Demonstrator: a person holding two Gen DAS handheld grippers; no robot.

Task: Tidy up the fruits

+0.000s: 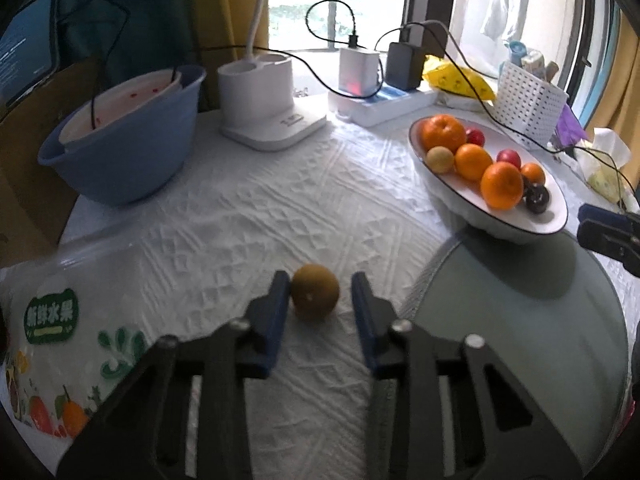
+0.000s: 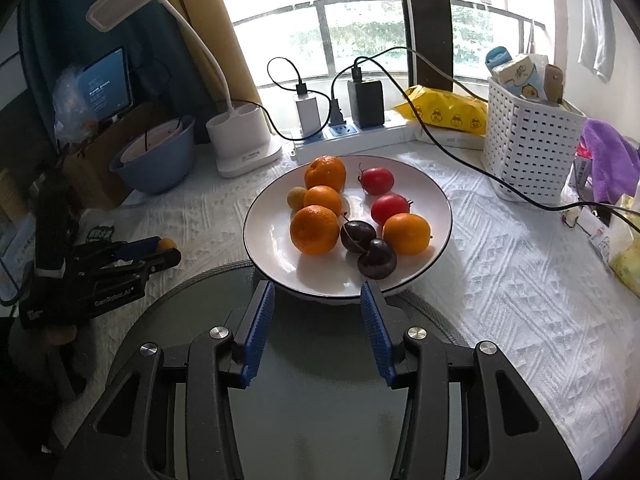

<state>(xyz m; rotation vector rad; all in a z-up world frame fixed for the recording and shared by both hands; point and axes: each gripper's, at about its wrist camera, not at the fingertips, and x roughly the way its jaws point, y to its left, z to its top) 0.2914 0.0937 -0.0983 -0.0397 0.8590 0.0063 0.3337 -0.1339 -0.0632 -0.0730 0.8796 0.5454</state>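
A small brownish-yellow fruit (image 1: 315, 294) lies on the white tablecloth between the open blue fingers of my left gripper (image 1: 320, 292); the left finger touches it, the right one stands apart. In the right wrist view the left gripper (image 2: 160, 250) shows at the left with the fruit (image 2: 166, 244) at its tips. A white plate (image 2: 432, 200) holds several oranges, red fruits, dark plums and a small yellow fruit; it also shows in the left wrist view (image 1: 448, 196). My right gripper (image 2: 317, 296) is open and empty just before the plate's near rim.
A round glass turntable (image 2: 320, 380) lies under the right gripper. A blue basin (image 1: 120, 148), a white lamp base (image 1: 264, 108), a power strip with chargers (image 1: 384, 100), a white basket (image 2: 528, 144) and a printed fruit bag (image 1: 52, 352) stand around.
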